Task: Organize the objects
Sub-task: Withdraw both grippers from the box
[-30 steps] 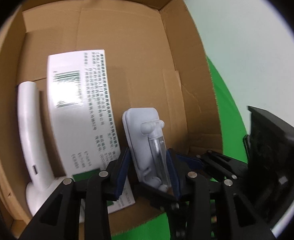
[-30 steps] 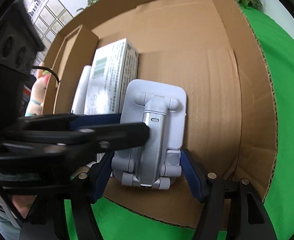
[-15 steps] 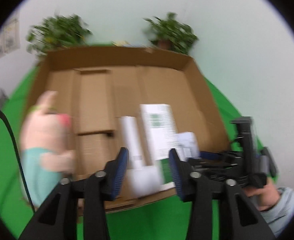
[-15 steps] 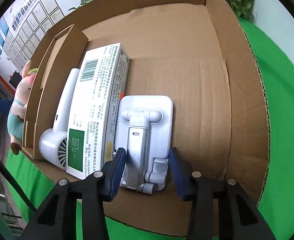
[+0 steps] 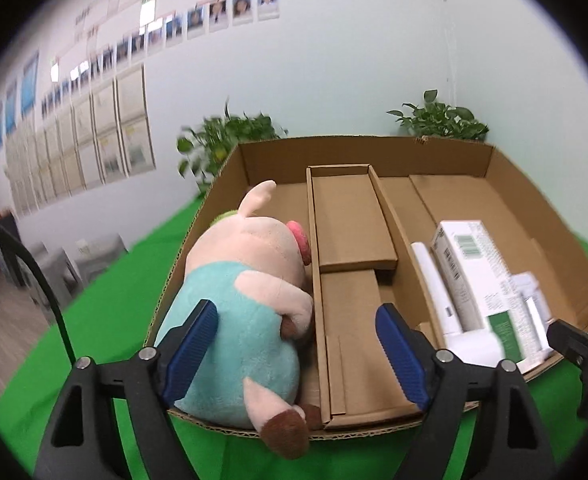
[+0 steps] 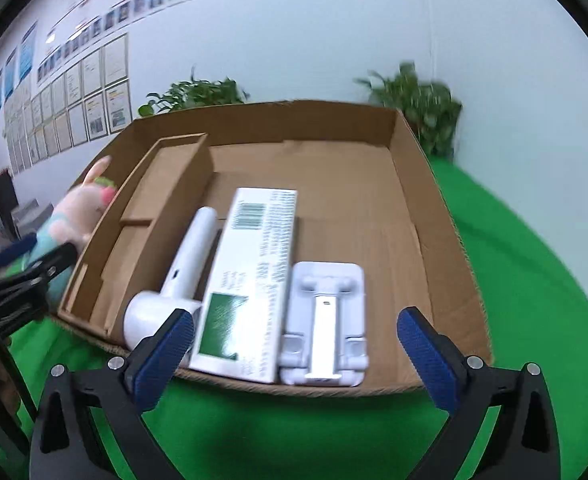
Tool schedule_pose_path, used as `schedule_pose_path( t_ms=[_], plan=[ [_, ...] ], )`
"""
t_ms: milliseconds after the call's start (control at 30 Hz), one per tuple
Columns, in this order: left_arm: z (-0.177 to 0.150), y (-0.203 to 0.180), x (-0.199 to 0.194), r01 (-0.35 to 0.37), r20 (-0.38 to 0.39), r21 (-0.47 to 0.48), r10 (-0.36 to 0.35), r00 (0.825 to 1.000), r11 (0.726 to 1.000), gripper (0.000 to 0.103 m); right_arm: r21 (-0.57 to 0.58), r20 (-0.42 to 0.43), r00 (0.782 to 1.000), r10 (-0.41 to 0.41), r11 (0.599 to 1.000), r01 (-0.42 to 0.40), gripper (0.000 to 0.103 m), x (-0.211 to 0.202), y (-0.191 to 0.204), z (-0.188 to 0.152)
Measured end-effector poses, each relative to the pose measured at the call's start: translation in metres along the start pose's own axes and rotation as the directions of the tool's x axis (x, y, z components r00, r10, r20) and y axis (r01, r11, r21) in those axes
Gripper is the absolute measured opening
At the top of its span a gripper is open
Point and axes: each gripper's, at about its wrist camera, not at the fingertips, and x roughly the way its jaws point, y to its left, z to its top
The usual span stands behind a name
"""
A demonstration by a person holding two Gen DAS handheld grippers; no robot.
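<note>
Now that both tools have drawn back from the carton, I list the holdings from largest to smallest.

1. Desk [image 6: 534, 264], green-covered; carries the carton. Unchanged.
2. Cardboard box [image 5: 374, 152], shallow, open-topped, with an inner divider tray [image 5: 350, 216] standing empty in the middle. A second ago the views looked straight down into it; now both look across it to the wall and plants.
3. Plush pig [image 5: 241, 304], teal body, lying in the left compartment against the divider, one foot over the near rim.
4. White carton of goods [image 6: 253, 276], printed and barcoded, flat in the right compartment.
5. White handheld fan [image 6: 181, 276], just left of that carton, touching it.
6. White folding stand [image 6: 326, 320], just right of the carton at the near edge. A second ago both tools were at it; half a second ago the right one alone was closed around it. It now lies free, so I judge this placement finished.
7. Left hand-held gripper [image 5: 298, 344]: jaws opening, nothing between them, aimed at the pig and divider.
8. Right hand-held gripper [image 6: 298, 356]: jaws opening to full width, pads clear of the stand.

Every visible item sits inside the box; I judge the sorting near complete.
</note>
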Motion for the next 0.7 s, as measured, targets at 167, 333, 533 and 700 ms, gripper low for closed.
schedule_pose_path(
  t_ms=[167,333,533,700],
  plan=[
    [-0.007,-0.015,0.011,-0.047,0.030,0.026,0.047,0.998,0.999,0.092,0.036,-0.014,0.999,-0.030,0.999,0.031,0.103,0.014,0.012,-0.009],
    [-0.005,-0.016,0.013,-0.028,0.020,0.026,0.027,0.999,0.999,0.103,0.040,-0.034,0.996,-0.079,0.996,0.080,0.103,0.032,0.010,-0.019],
    [-0.005,-0.019,0.016,-0.052,0.006,0.044,0.052,0.999,0.998,0.103,0.037,-0.054,0.996,-0.064,0.997,0.066,0.103,0.047,0.015,-0.019],
    [-0.006,-0.016,0.013,-0.033,0.014,0.028,0.033,0.999,0.999,0.103,0.036,-0.056,0.996,-0.064,0.997,0.066,0.103,0.047,0.016,-0.020]
  ],
)
